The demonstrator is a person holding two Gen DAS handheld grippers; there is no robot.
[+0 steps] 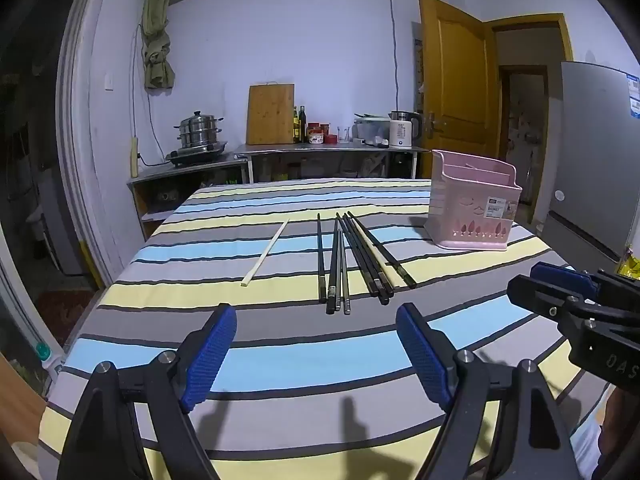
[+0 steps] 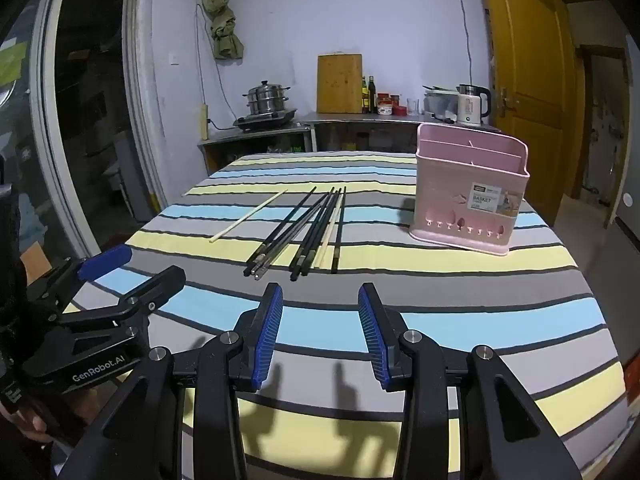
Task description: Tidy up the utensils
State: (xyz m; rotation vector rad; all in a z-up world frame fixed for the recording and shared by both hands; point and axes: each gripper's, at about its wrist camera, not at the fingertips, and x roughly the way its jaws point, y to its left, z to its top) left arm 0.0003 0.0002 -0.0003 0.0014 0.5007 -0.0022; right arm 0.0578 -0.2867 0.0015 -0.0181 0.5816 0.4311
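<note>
Chopsticks are the job, and the order runs from the big things down. A worktop [image 1: 280, 344] under a striped cloth carries everything. On its far right stands a pink basket [image 1: 474, 216] with open compartments on top, upright and well apart from the sticks. Both tools hover over the near edge, aimed somewhat down. The left tool [image 1: 316, 356] has its blue pads spread wide with nothing between them; the right tool [image 2: 320, 334] is also open, less wide, and empty. The dark chopsticks [image 1: 352, 260] lie flat near the middle of the cloth in a loose fan, touching or crossing one another, thick ends toward the tools. One pale chopstick [image 1: 376, 252] sits among them, and another pale chopstick [image 1: 266, 252] lies alone to their left. They look light, stiff and thin, probably smooth enough to roll or slip from a pinch. Taking hold near the thick end, across the stick, seems the safest choice, since it lies nearest and gives the pads most to bite. The lone stick looks easiest to take cleanly; in the fan, neighbours may get dragged along.
</note>
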